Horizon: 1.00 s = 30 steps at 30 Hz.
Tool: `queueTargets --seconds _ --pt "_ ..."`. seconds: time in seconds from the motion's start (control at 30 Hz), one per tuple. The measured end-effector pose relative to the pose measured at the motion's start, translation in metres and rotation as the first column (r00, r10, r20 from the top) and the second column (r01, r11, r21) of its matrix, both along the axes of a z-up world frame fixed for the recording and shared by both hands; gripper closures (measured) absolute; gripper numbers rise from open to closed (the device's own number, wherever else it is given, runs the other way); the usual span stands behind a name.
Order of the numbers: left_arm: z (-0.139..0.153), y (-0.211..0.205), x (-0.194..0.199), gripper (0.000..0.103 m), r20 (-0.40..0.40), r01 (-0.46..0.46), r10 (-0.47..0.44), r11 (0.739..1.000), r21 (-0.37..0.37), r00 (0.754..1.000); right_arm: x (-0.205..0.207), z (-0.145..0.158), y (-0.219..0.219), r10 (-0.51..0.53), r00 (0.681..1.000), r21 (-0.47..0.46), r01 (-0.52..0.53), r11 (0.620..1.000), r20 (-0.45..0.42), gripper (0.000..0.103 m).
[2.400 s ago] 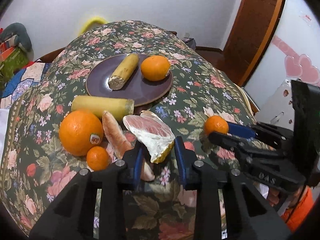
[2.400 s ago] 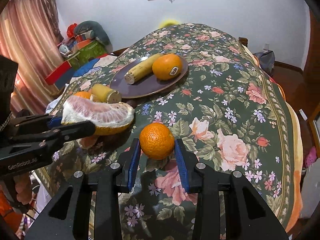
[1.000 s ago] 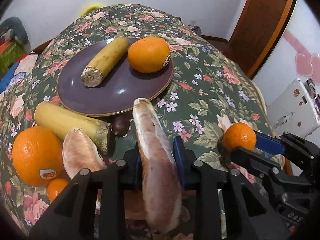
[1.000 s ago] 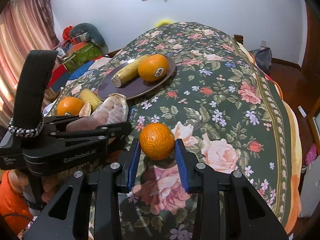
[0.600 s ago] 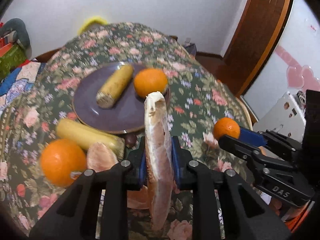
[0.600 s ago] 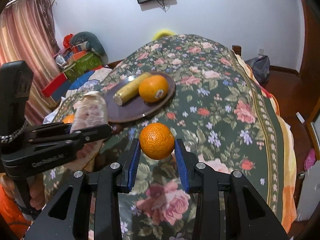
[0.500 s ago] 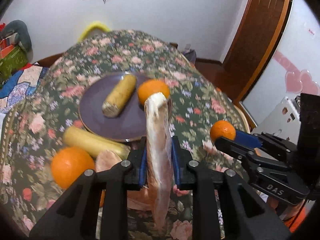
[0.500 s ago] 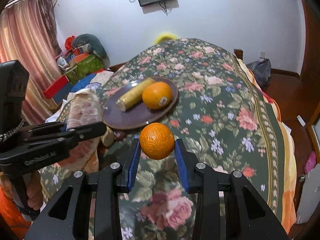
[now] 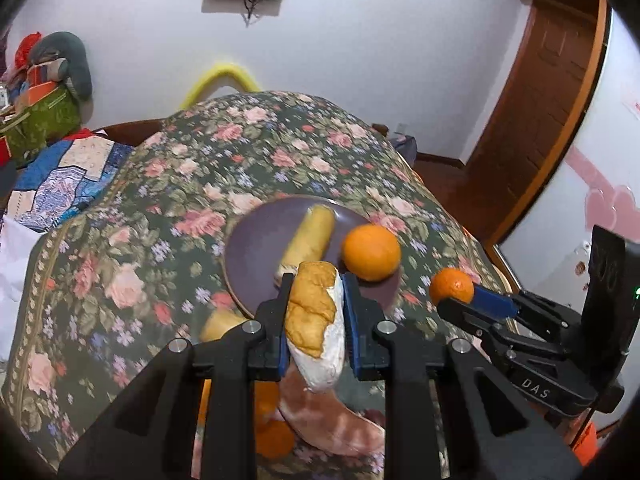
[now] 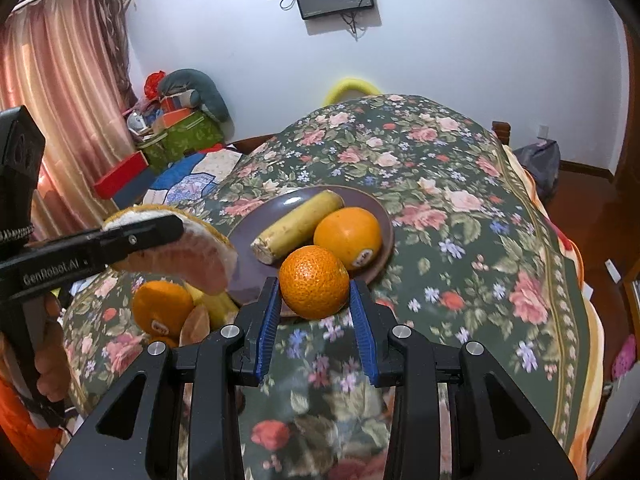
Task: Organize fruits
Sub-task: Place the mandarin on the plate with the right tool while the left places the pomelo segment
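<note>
Floral cloth, dark green with pink roses, drapes the desk, where a round purple plate carries a stubby cut banana and a smooth stickered orange. Left gripper jaws clamp a pithy pomelo wedge aloft; right gripper jaws pinch a dimpled mandarin above the plate's near rim. Pink curtains hang by the white wall.

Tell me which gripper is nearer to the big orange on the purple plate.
Right, probably. The right gripper, holding a small orange, is just in front of the big orange. The left gripper, holding a pomelo wedge, sits farther left.
</note>
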<state>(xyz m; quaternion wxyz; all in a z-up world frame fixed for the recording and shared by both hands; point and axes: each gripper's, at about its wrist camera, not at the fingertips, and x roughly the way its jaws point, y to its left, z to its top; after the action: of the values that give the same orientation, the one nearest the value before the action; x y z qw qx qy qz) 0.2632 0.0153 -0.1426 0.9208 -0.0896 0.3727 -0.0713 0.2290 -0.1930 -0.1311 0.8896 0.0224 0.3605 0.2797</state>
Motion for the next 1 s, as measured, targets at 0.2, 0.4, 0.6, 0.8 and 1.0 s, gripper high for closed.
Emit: queueTargets --seconds 0.2,0.4,0.6,0.8,1.0 --pt "0.008 0.018 0.017 0.081 0.029 -0.051 0.050 0.998 0.031 0.998 0.012 -0.003 0.013 0.021 1.000 -0.010 -0.021 1.000 0.001 0.071" --pt "-0.001 0.028 0.042 0.081 0.004 -0.078 0.078 0.995 0.061 0.997 0.024 -0.009 0.029 0.060 0.998 -0.036 -0.061 0.998 -0.013 0.071" --pt "-0.018 0.022 0.068 0.081 -0.034 -0.076 0.080 0.992 0.100 0.996 0.034 -0.017 0.041 0.092 0.995 -0.050 -0.094 0.994 -0.042 0.071" --pt "-0.033 0.007 0.088 0.081 -0.036 -0.090 0.100 0.973 0.212 0.994 0.045 -0.026 0.047 0.102 0.992 -0.062 -0.106 0.992 -0.073 0.071" --pt "-0.041 -0.002 0.096 0.077 -0.084 -0.028 0.043 0.985 0.172 0.996 0.049 -0.030 0.049 0.110 0.991 -0.074 -0.116 0.991 -0.077 0.070"
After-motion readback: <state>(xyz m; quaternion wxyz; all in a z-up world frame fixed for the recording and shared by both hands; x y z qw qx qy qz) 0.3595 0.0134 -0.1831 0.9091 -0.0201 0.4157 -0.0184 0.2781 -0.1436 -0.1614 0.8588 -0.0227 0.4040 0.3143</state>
